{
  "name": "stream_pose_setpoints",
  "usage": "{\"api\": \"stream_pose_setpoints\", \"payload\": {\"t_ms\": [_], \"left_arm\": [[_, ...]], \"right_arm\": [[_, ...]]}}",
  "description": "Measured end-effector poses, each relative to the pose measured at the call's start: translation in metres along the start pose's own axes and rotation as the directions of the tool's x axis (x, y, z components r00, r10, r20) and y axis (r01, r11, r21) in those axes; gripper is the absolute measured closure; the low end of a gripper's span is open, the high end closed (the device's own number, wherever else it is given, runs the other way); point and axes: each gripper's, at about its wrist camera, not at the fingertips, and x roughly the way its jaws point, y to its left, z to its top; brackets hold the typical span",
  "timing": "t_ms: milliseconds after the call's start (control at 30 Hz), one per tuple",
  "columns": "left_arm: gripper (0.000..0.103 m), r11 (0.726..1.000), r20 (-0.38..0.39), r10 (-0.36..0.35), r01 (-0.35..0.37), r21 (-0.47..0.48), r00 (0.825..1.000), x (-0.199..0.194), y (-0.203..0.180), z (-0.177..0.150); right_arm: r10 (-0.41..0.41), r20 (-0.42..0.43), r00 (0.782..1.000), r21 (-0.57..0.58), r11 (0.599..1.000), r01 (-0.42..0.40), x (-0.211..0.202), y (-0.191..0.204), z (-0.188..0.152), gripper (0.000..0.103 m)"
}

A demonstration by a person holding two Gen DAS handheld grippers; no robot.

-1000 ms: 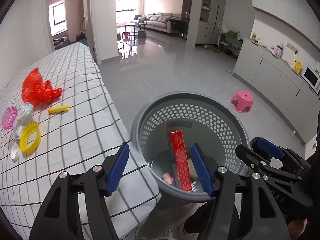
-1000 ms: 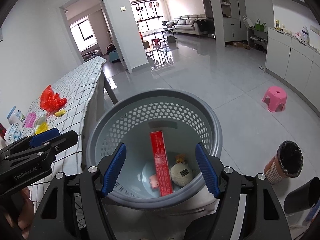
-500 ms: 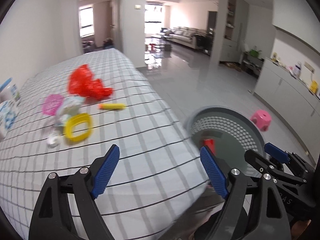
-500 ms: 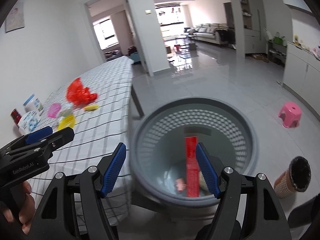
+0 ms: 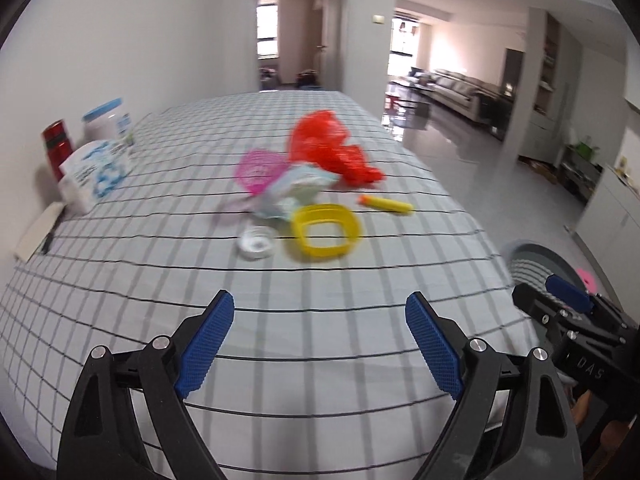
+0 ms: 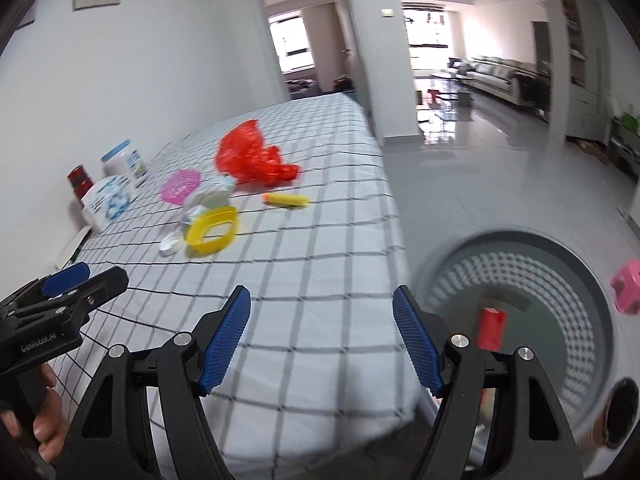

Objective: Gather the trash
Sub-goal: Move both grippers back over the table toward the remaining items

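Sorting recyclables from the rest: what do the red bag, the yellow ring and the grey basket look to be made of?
Red bag: thin plastic film, crumpled, slightly glossy and translucent.
Yellow ring: probably rigid moulded plastic, smooth, holding its squarish shape; blur hides detail.
Grey basket: hard plastic, matte, with a wall of regular perforations.

Both wrist cameras look slantwise down over the checked table (image 5: pixel 320 280), sharing its trash cluster at twelve o'clock; the right view also takes in the basket (image 6: pixel 520 248) at four o'clock.
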Motion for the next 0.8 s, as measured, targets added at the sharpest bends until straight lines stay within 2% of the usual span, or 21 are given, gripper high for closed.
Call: {"api": "stream_pose_setpoints", "payload": {"t_ms": [200, 400, 800], "left_arm": [[0.015, 0.996, -0.012, 0.065, -0.065, -0.056, 0.998, 0.011, 0.031, 0.007], [0.013, 0.991, -0.036, 0.095, -0.098, -0.093, 0.995, 0.027, 0.048, 0.015], [0.013, 0.984, -0.091, 0.103, -0.114, -0.136, 0.991, 0.063, 0.058, 0.031]], "right_arm": [[0.02, -0.011, 1.0, -0.067, 0.998, -0.021, 0.029, 0.018, 0.026, 0.032], [0.034, -0.05, 0.998, -0.117, 0.992, -0.04, 0.066, 0.028, 0.053, 0.032], [0.014, -0.16, 0.987, -0.198, 0.979, -0.047, 0.14, 0.029, 0.086, 0.032]]}}
